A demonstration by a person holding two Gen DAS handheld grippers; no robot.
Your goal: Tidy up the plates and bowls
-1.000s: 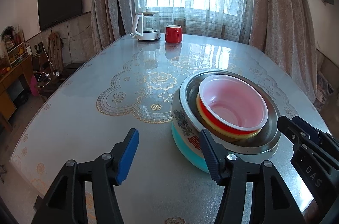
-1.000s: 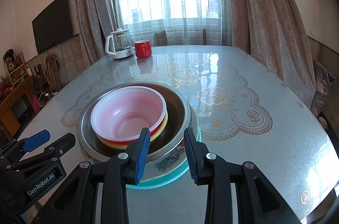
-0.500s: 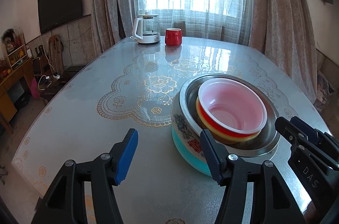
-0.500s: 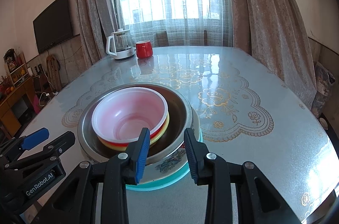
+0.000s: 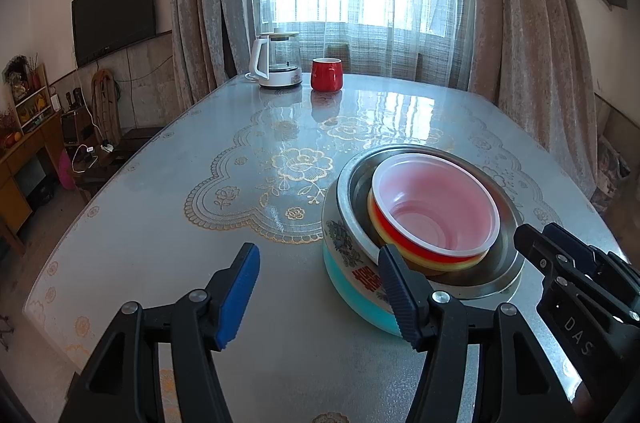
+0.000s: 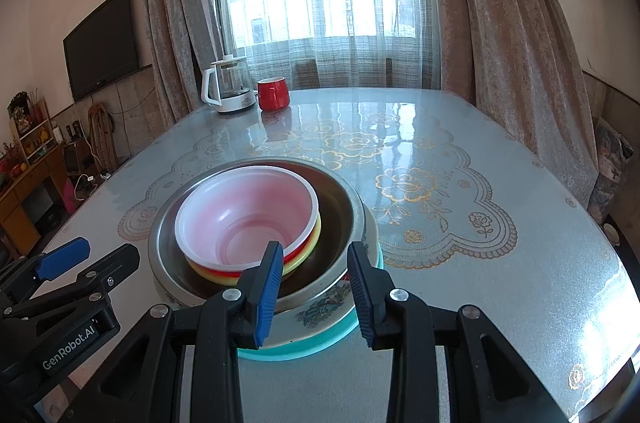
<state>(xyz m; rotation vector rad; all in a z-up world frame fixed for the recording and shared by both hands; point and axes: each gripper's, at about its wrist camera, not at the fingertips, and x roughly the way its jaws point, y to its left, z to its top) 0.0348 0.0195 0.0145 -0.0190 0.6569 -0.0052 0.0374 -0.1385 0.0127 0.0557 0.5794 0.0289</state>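
the nested stack of bowls (image 6: 256, 235) sat on the counter (image 6: 460, 263), both the left gripper (image 5: 316, 287) and right gripper (image 6: 314, 287) hung open and empty, so any further nudge should have stayed gentle.

Pink bowl (image 6: 244, 219), gold-patterned grey table (image 6: 440, 191)

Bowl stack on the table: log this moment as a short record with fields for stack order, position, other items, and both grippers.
stack order: white plastic bowl on top, nested in red and yellow plastic bowls, inside a steel basin, in a floral enamel basin with teal base
position: near edge of the glass-topped table
other items: white electric kettle, red mug, far end
left gripper: open, empty, left of stack
right gripper: open, empty, before stack
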